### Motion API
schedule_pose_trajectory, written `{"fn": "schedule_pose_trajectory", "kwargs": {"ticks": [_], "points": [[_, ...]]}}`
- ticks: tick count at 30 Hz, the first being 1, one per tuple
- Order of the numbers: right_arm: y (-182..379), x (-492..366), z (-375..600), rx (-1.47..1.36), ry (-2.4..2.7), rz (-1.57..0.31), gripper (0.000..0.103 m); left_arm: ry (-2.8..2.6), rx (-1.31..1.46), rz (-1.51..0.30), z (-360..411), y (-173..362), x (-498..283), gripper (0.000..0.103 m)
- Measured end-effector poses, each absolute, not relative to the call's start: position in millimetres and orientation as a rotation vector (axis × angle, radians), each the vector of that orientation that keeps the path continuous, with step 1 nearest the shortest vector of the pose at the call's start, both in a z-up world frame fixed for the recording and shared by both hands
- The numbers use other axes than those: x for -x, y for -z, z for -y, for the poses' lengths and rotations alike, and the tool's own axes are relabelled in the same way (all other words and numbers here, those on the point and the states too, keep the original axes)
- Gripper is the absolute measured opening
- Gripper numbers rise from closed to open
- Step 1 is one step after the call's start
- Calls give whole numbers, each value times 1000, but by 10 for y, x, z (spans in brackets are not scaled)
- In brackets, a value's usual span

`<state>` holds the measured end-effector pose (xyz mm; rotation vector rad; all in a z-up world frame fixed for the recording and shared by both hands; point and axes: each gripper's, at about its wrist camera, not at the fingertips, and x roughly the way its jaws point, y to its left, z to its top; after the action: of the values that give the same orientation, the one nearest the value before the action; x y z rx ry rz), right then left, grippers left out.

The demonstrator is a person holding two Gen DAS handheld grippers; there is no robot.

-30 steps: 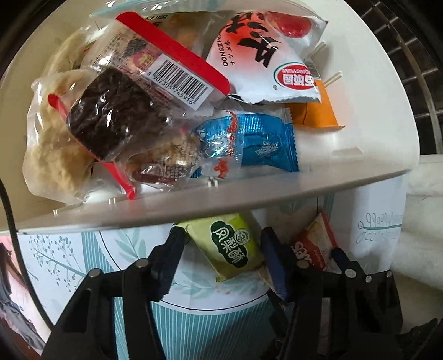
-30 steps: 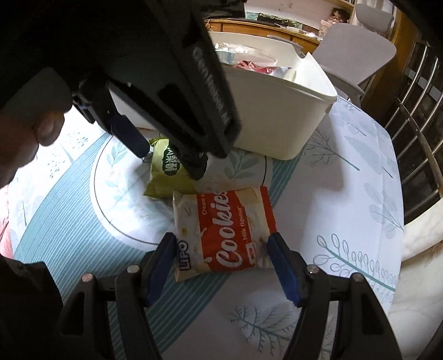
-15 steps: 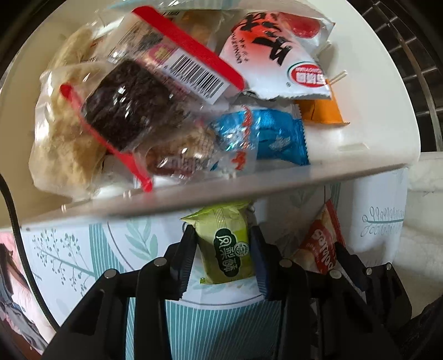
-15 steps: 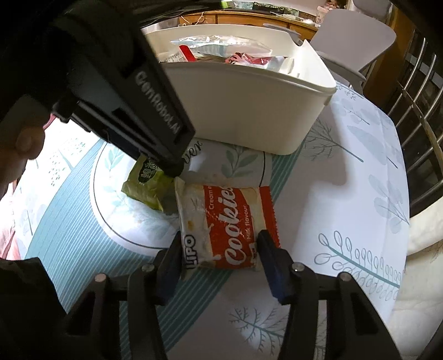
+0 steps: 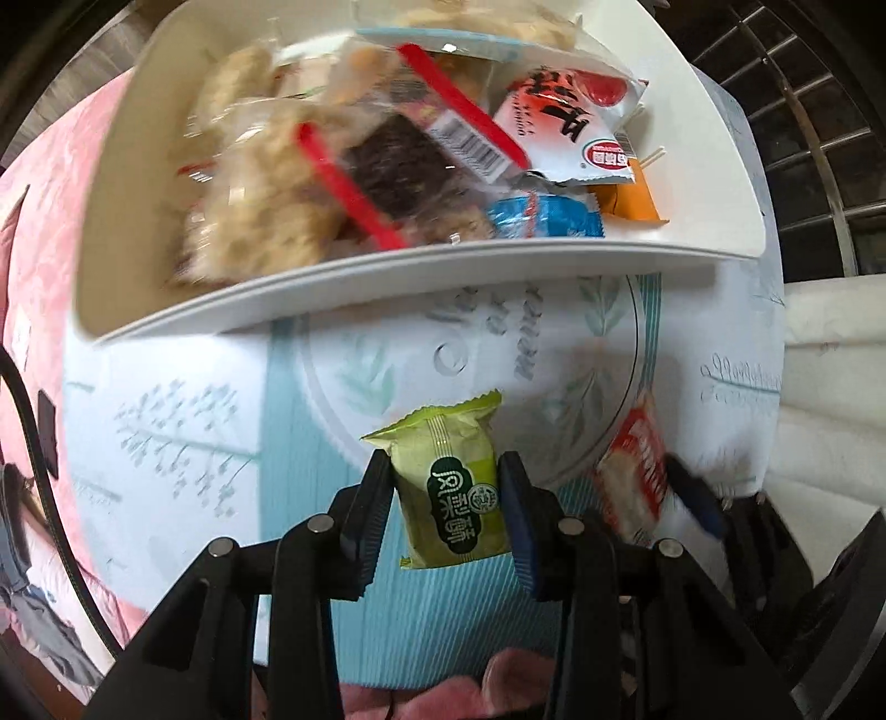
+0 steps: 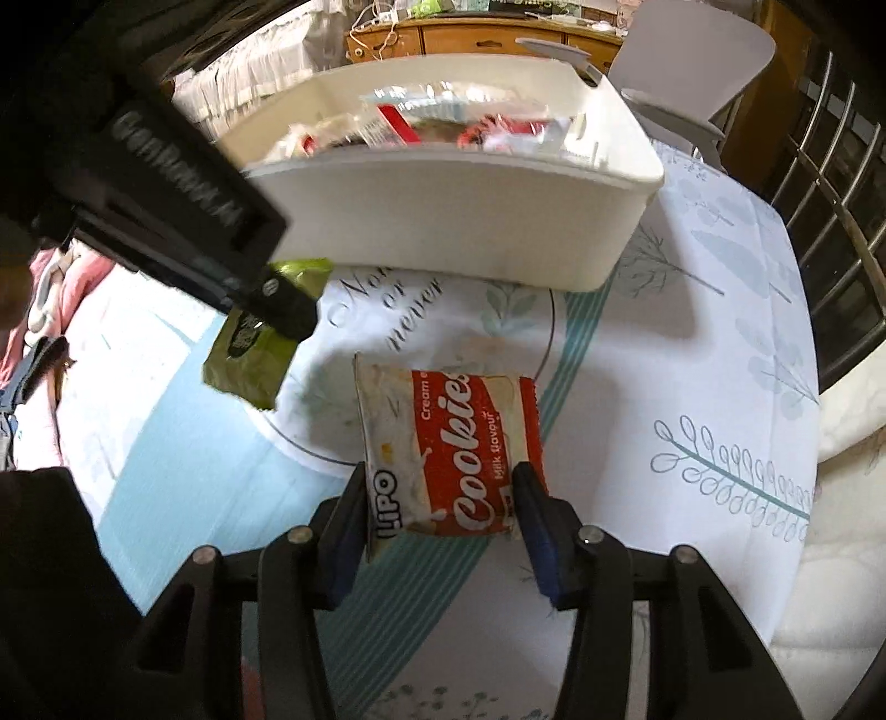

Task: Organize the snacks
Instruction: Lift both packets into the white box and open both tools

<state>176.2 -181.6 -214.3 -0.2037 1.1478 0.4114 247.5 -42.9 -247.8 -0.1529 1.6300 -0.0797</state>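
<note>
The left tongs (image 5: 446,512) are clamped on a green snack packet (image 5: 451,487), their pads pressing its two long edges, and the packet hangs clear above the surface (image 5: 183,443). The right tongs (image 6: 440,507) grip a red and white cookie packet (image 6: 451,448) by its near end, pads against both sides, with the far end of the packet sticking out past them over the patterned cloth. In the right wrist view the left tongs come in from the upper left with the green packet under them, just left of the cookie packet.

Beyond both packets stands a white bin (image 5: 421,271), resting on the cloth-covered surface. It is loaded with wrapped snacks: pale crumbly cakes in clear wrap (image 5: 266,205) at the left, a dark brown cake in a clear wrapper with red edges (image 5: 398,160) in the middle, a white packet with red and black lettering (image 5: 565,133) to the right, a blue packet (image 5: 545,219) against the near wall, and an orange one (image 5: 634,194) beside it. Further contents are blurred.

Behind the bin, the right wrist view shows a grey chair (image 6: 692,61) and a wooden cabinet (image 6: 487,36).
</note>
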Motion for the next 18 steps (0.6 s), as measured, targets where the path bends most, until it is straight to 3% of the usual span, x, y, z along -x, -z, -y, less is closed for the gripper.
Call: {"fn": "schedule_pose_trajectory", "kwargs": {"ticks": [10,18], "points": [[1536,-1909,1508,199,-524,-1004,50,10,232,-1631,-230,1846,-2230,37],[1121,-2242,1311,233,-545,-869,50,-35,279,-1513,-628,1422,-2465,37]]}}
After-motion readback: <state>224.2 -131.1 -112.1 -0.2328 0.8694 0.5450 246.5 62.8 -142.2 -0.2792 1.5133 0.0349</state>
